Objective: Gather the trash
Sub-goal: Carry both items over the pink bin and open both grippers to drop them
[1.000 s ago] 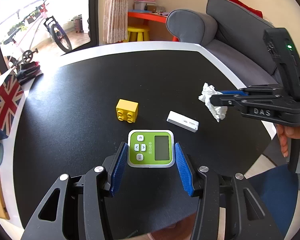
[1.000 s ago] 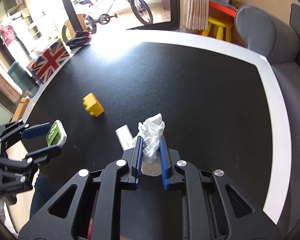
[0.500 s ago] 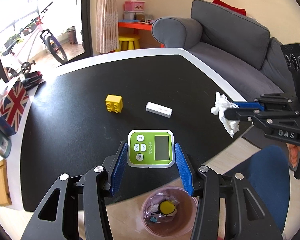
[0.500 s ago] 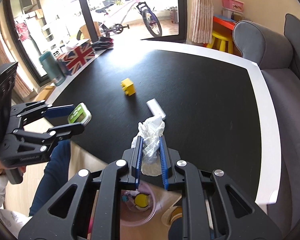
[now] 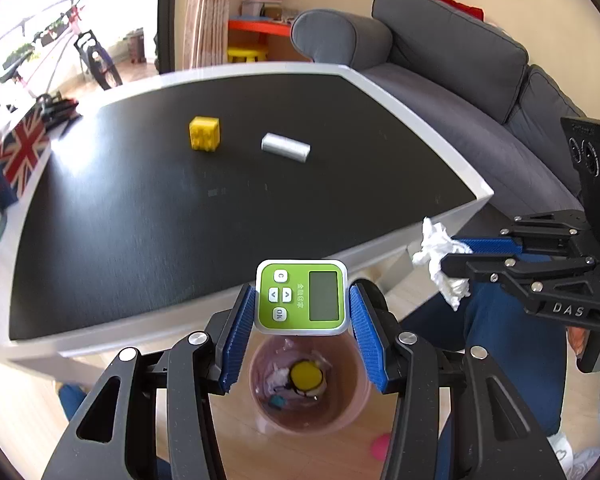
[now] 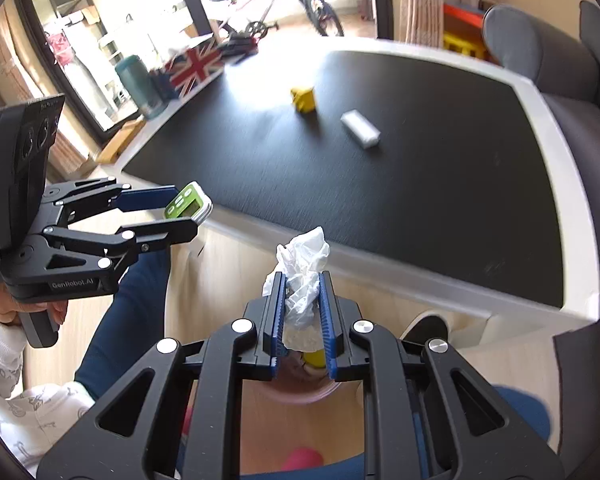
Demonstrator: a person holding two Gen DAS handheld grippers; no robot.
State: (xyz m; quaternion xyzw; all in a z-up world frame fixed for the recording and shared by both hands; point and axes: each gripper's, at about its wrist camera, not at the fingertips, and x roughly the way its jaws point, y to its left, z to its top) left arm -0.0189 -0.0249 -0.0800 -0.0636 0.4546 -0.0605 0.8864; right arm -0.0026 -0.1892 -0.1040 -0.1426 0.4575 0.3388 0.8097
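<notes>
My left gripper [image 5: 300,300] is shut on a green timer [image 5: 301,297] with white buttons and a grey screen, holding it above a pink bin [image 5: 350,404] on the floor. Trash lies inside the bin, among it a yellow round piece. My right gripper [image 6: 303,286] is shut on a crumpled white tissue [image 6: 304,264], also over the pink bin [image 6: 300,394], which its fingers mostly hide. The right gripper [image 5: 452,258] with the tissue [image 5: 440,254] shows at the right of the left wrist view; the left gripper [image 6: 188,216] with the timer [image 6: 186,204] shows at the left of the right wrist view.
A black table with a white rim [image 5: 420,120] carries a yellow toy brick [image 5: 205,133], a small white block [image 5: 286,147] and a Union Jack box [image 5: 22,148]. A grey sofa [image 5: 460,60] stands behind it. The person's blue trouser legs [image 5: 496,332] flank the bin.
Both grippers drew back off the table edge with their loads and now hang over the floor. The pink bin has come into view beneath them.
</notes>
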